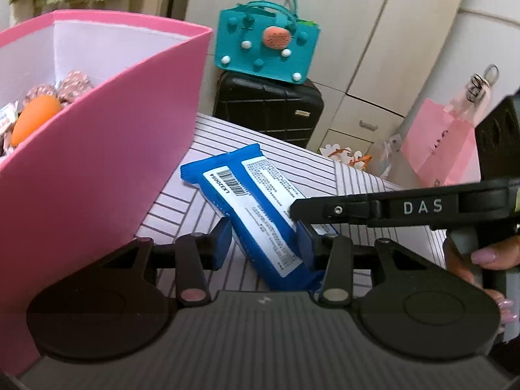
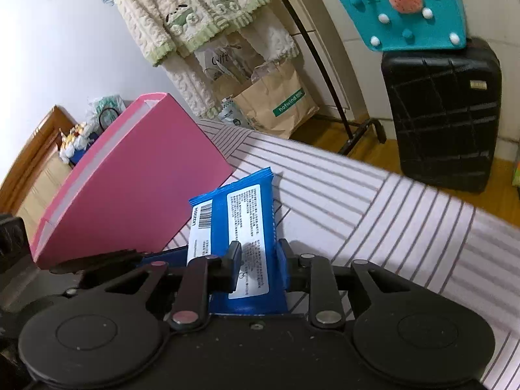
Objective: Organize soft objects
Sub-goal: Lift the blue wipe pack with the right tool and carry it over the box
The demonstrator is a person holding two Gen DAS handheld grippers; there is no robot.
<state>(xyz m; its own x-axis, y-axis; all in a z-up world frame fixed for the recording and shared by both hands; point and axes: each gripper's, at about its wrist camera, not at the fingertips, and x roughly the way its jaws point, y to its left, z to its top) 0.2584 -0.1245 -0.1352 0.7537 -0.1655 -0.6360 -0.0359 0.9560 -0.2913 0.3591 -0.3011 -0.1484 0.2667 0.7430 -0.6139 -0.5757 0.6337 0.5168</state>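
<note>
Hand-held gripper point(image 2: 258, 260) around crinkly blue packet point(image 2: 247, 227)

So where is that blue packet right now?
The blue packet lies on the striped sheet just right of the pink box, pinched by both grippers.

Both wrist views look down, close, sharing the blue packet point(image 1: 256, 208)

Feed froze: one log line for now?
blue packet | left gripper: jaws shut on it | right gripper: jaws shut on it | beside pink box
</note>
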